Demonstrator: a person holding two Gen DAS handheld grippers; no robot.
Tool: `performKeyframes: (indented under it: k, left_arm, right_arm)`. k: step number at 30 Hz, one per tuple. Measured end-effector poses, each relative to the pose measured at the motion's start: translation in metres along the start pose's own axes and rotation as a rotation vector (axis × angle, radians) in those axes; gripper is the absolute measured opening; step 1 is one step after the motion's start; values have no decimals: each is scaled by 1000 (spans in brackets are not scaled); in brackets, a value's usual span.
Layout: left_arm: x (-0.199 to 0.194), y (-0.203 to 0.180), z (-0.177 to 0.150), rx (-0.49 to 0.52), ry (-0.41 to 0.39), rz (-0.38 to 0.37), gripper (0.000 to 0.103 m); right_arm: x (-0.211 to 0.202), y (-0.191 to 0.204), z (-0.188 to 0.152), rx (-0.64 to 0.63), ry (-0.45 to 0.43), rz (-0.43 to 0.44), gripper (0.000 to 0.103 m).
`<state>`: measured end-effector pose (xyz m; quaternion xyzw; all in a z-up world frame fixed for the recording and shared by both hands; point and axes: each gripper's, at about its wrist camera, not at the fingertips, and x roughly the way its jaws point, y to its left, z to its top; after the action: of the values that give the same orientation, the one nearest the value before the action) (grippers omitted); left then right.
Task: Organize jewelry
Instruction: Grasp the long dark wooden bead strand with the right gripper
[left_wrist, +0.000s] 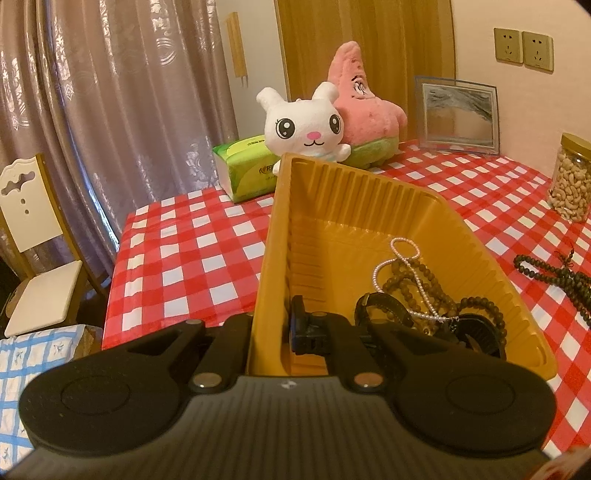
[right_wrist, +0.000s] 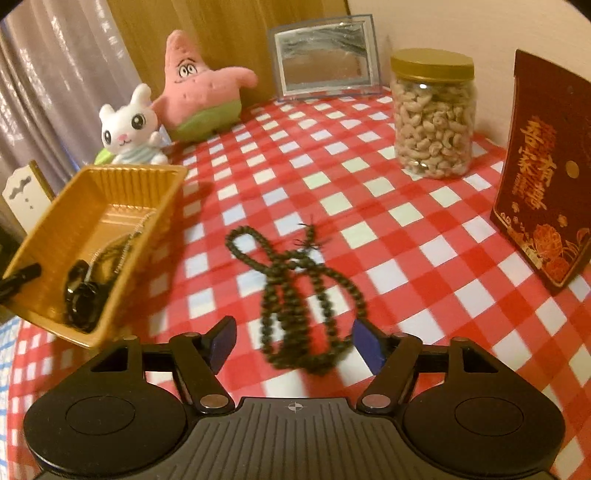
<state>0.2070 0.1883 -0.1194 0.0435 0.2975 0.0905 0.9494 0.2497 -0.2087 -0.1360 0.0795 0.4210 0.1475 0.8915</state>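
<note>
Left tongs (left_wrist: 275, 332): closed on the near wall of the tray (left_wrist: 266, 280), one finger inside and one outside; they hold the tray tilted up from the desk (left_wrist: 177, 251).
Right tongs (right_wrist: 293, 341): open, nothing between the pads, pointing down over the near end of the dark beads (right_wrist: 295, 291).
Task's things: the dark beads lie in loops on the desk, just right of the tray; a pearl string (left_wrist: 404, 258), brown beads (left_wrist: 413, 288) and a black bangle (left_wrist: 384, 308) are already inside the tray.
Step in hand: I judge it is the reach for the dark beads, the one piece seen outside the tray.
Next move: lower the right tongs, close on a thick bundle of strands, lift and carry left into the tray.
Risk: the loops may hang long and catch on the tray's right rim.
Around: nut jar (right_wrist: 432, 118) and red box (right_wrist: 546, 173) stand beyond the tray to its right, well apart; two plush toys (right_wrist: 129, 127) stand behind the tray.
In the way: nothing lies between beads and tray.
</note>
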Motion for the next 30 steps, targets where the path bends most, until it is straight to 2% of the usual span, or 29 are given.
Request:
performKeyframes:
  k: [3, 14, 21, 27, 30]
  left_arm:
    - [0, -1, 0, 2, 0, 2, 4]
    - [2, -1, 1, -1, 6, 10, 5]
    - [2, -1, 1, 0, 6, 10, 5]
    - [1, -1, 1, -1, 6, 10, 5]
    - [1, -1, 1, 0, 6, 10, 5]
  right_arm:
    - [8, -10, 2, -7, -4, 6, 79]
    - [42, -22, 10, 36, -7, 54, 82]
    - [56, 4, 11, -66, -14, 60, 82]
    - [70, 36, 3, -230, -12, 24, 82]
    - [76, 43, -1, -267, -25, -8, 81]
